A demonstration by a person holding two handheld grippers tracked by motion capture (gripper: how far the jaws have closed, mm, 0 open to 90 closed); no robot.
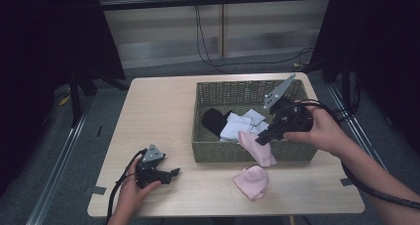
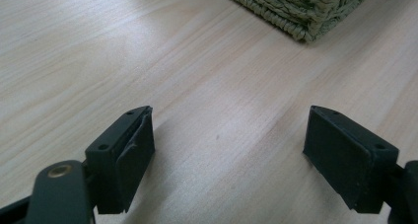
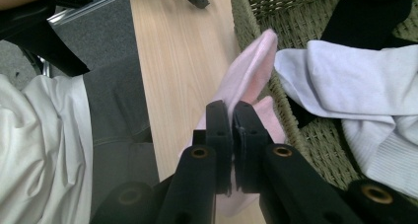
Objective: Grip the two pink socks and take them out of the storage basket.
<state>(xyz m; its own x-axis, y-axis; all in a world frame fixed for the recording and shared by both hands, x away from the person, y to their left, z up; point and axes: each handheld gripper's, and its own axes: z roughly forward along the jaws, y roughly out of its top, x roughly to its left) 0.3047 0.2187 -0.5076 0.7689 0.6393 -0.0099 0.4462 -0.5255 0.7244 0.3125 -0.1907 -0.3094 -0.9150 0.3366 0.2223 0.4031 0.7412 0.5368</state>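
Right claw (image 3: 231,113) clamps pink sock (image 3: 249,71) over basket (image 1: 208,150) rim.

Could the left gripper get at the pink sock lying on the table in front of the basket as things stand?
Probably yes. The left gripper rests open on the table, and only bare wood lies between it and the loose pink sock. The right gripper is busy with another pink sock draped over the basket rim.

A pink sock (image 1: 257,148) drapes limply over the basket's front rim, hanging onto the table.
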